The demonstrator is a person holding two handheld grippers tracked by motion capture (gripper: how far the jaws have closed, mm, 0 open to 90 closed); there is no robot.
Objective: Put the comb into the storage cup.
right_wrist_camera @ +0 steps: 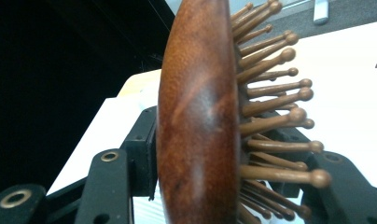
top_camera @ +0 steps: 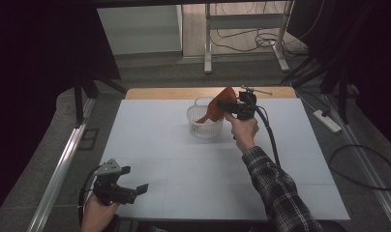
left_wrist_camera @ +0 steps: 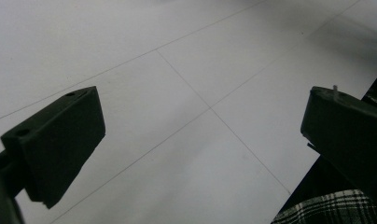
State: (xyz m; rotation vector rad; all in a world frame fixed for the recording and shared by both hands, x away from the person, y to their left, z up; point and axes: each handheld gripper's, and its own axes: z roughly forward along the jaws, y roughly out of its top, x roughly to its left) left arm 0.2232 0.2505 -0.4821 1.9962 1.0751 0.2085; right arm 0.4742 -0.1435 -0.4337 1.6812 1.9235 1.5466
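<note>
A wooden hairbrush point(top_camera: 216, 108) with a red-brown back leans over a white slatted basket point(top_camera: 204, 128) at the far middle of the white table point(top_camera: 174, 159); its lower end dips inside the rim. My right gripper point(top_camera: 226, 106) reaches it from the right. In the right gripper view the hairbrush point(right_wrist_camera: 200, 116) stands on edge between the jaws of that gripper point(right_wrist_camera: 224, 158): the left pad lies against its smooth back and the peg tips reach the right jaw. My left gripper point(top_camera: 134, 179) rests at the near left corner, open, with bare table point(left_wrist_camera: 186, 70) between its jaws.
A wooden strip point(top_camera: 174, 93) runs along the table's far edge. Metal desk legs point(top_camera: 208, 43) and loose cables point(top_camera: 261, 41) lie on the floor beyond. A power strip point(top_camera: 327, 121) sits on the floor to the right. A rail point(top_camera: 58, 174) borders the left side.
</note>
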